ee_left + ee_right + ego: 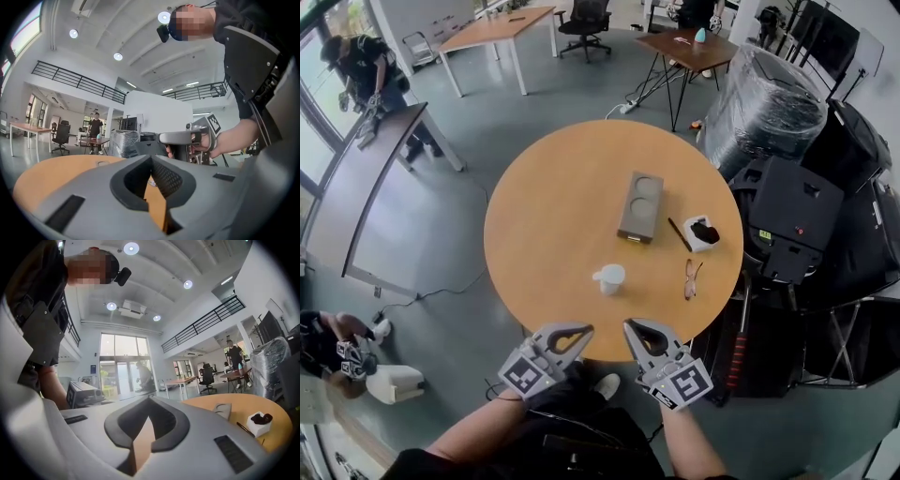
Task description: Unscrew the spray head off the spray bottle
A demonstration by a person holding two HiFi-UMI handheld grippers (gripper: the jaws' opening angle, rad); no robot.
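A small white container [609, 277] with a spout-like part on its left stands on the round wooden table [553, 206], near the front edge. I cannot make out a spray head on it. My left gripper [580, 331] and right gripper [636, 329] hover side by side over the table's near rim, just short of the container. Both have their jaws together with nothing between them. In the left gripper view the jaws [151, 157] meet at the tip, and the right gripper [180, 137] shows beyond, held in a hand. In the right gripper view the jaws [150, 399] are likewise closed and empty.
A grey block [640, 206] with two round recesses lies mid-table. To its right are a dark pen [679, 234], a small white box [702, 233] holding something black, and folded glasses [691, 278]. Black equipment cases [792, 216] crowd the table's right side.
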